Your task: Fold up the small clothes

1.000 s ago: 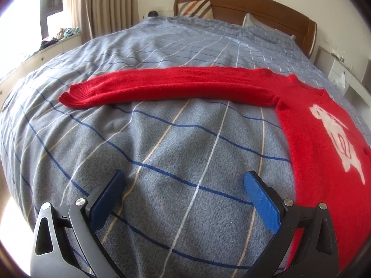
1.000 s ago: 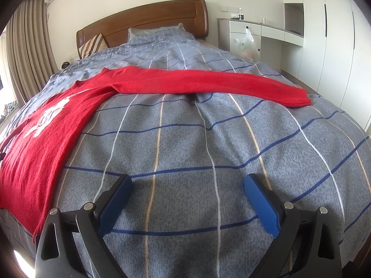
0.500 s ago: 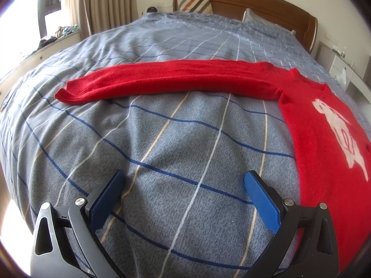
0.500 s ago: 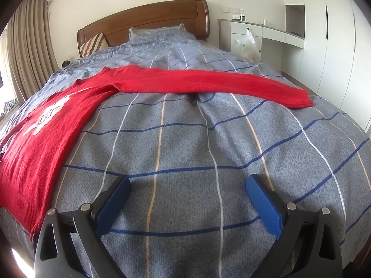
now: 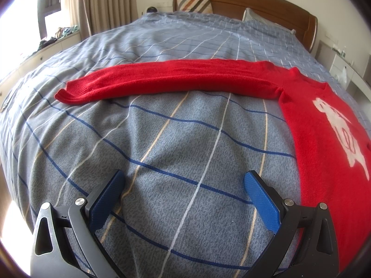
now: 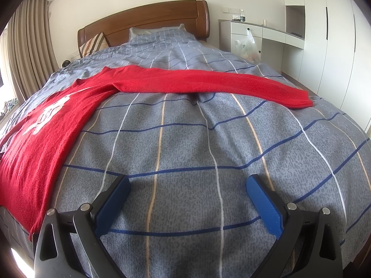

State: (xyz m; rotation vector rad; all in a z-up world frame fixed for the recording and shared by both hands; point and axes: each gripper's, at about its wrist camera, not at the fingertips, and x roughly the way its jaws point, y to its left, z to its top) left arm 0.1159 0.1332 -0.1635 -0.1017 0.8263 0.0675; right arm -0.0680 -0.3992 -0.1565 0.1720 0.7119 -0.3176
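A red knitted sweater [image 5: 320, 139] with a white motif lies flat on the bed, both sleeves stretched straight out. In the left wrist view its sleeve [image 5: 176, 81] runs leftward to a cuff [image 5: 67, 93], and the body fills the right edge. In the right wrist view the other sleeve [image 6: 208, 82] reaches right to its cuff [image 6: 299, 99], with the body [image 6: 46, 134] at the left. My left gripper [image 5: 184, 185] hovers open over bare bedspread, well short of the sleeve. Open too, my right gripper [image 6: 187, 188] holds nothing above the bedspread.
The bed is covered by a grey-blue checked bedspread [image 5: 162, 150], with a wooden headboard [image 6: 150, 16] and pillows [image 5: 194, 3] at the far end. A white dresser [image 6: 252, 37] with a hanging plastic bag [image 6: 247, 46] stands to the right. Curtains [image 5: 104, 2] and a window ledge are on the left.
Both grippers have eased slightly forward and upward over the bed, so the sleeves sit a little lower in view. The sweater has not moved and both grippers stay open.
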